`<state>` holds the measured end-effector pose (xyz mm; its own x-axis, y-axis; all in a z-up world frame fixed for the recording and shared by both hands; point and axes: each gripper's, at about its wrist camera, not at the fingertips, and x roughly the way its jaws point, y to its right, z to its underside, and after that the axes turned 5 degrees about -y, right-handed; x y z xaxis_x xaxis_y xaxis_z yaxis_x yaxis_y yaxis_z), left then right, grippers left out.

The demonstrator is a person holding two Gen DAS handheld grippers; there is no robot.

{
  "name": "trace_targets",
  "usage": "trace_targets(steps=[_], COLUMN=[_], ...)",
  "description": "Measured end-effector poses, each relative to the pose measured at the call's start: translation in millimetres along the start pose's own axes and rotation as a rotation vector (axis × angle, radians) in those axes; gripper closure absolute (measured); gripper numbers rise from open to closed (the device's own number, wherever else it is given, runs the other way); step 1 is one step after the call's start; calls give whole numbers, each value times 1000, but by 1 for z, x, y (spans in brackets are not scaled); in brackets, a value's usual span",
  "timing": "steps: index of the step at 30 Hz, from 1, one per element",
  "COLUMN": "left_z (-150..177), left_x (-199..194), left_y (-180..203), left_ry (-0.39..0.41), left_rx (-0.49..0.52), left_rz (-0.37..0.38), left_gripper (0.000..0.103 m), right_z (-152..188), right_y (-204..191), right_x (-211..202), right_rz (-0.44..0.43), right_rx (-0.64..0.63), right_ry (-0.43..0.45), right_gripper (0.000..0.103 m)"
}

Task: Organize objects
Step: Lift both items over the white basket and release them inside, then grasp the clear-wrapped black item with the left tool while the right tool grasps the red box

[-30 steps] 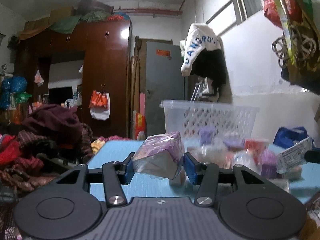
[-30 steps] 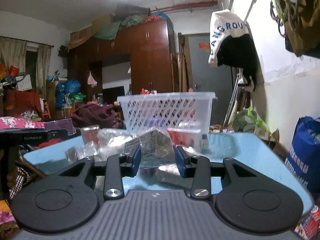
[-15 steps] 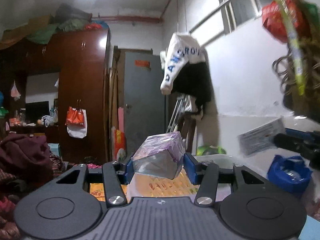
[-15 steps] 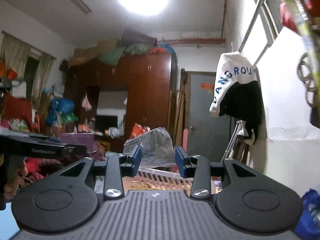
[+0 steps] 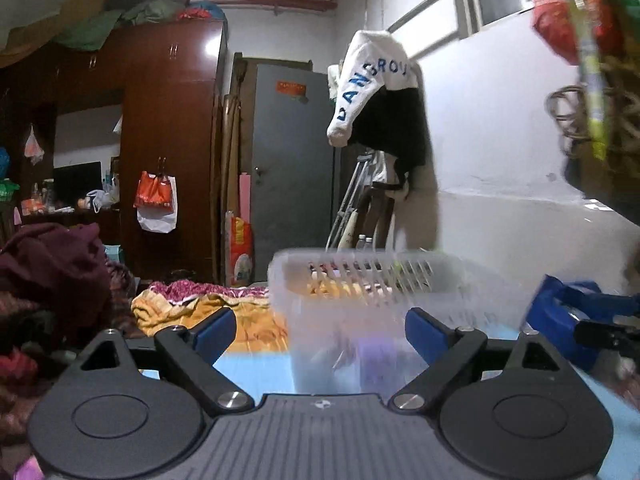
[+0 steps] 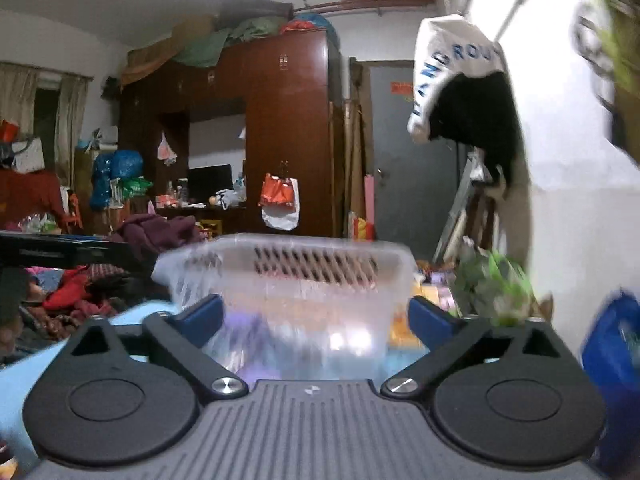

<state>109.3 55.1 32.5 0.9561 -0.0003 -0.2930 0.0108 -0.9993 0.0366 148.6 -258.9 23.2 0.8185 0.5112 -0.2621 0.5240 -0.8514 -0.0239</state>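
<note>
Though motion blur smears much of the left wrist view, the translucent white slotted plastic basket reads clearly enough, standing on the light blue table straight ahead of the left gripper, whose blue-padded fingers are spread wide with nothing between them; a purple shape inside the basket is too blurred to identify. Half a second ago these fingers pinched a purple-wrapped packet, which is gone from them. From the right wrist view, the same basket sits just beyond the right gripper, likewise spread and empty, its contents a bright blur. Its earlier crinkled printed packet has left it too.
</note>
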Motion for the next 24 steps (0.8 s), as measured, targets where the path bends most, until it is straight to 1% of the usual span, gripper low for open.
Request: trace_targets(steps=[3, 5, 7, 8, 9, 12, 14, 18, 22, 24], left_z=[52, 75, 93, 97, 101, 110, 112, 123, 131, 131], left_x=[-41, -59, -75, -79, -84, -83, -72, -56, -52, -51], left_y=[3, 8, 16, 20, 26, 42, 48, 47, 48, 48], left_ry=[-18, -47, -55, -50, -39, -22, -27, -71, -58, -61], left_rx=[-5, -17, -12, 3, 20, 95, 124, 117, 140, 133], left_rz=[-8, 27, 68, 74, 74, 81, 62, 76, 54, 59], left_gripper=[9, 9, 9, 9, 8, 6, 6, 6, 6, 6], right_z=[41, 70, 79, 81, 81, 75, 79, 87, 93, 95], right_y=[7, 3, 4, 3, 1, -11, -15, -19, -22, -23], right_x=[-28, -47, -54, -57, -58, -50, -44, -30, -27, -23], right_rz=[20, 13, -3, -21, -32, 29, 34, 44, 32, 33], right_rx=[70, 119, 175, 194, 187, 91, 75, 71, 91, 99], right_ry=[-35, -44, -41, -29, -19, -14, -40, -85, -93, -104], right_gripper=[0, 0, 0, 0, 0, 0, 0, 1, 5, 6])
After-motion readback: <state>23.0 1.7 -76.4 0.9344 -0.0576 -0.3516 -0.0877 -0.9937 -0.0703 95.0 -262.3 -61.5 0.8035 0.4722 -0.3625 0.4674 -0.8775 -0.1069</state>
